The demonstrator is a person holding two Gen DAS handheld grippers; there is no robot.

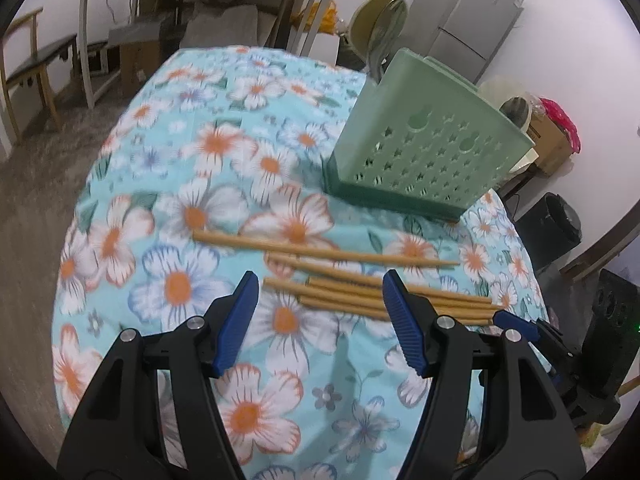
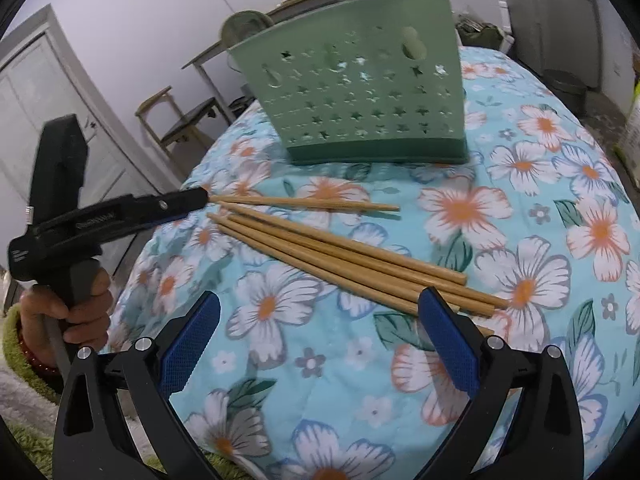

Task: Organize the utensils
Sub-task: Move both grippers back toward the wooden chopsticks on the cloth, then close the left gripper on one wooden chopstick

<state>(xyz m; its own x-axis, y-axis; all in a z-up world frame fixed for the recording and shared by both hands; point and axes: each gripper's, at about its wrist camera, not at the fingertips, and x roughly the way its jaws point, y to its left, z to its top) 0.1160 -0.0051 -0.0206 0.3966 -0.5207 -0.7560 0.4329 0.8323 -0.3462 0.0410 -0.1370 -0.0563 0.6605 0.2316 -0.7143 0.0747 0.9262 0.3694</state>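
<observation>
Left gripper (image 1: 320, 292): we see our black tool with blue ribbed pads spread apart, nothing pinched, its tips over the near ends of the sticks.
Right gripper (image 2: 320, 312): we hold its jaws at their widest, empty, one pad in front of the thick stick ends.
Bamboo chopsticks (image 2: 340, 252): we count about six tan round sticks lying loose in the middle of the cloth, one slightly apart towards the holder.
Holder (image 1: 420, 148): one pale green plastic utensil basket with star holes, upright beyond the sticks near the far edge.
Surface: a turquoise cloth (image 1: 180, 208) with white-and-orange flowers.
Room: grey refrigerator (image 1: 468, 12), wooden chair (image 1: 28, 60), table, boxes.
</observation>
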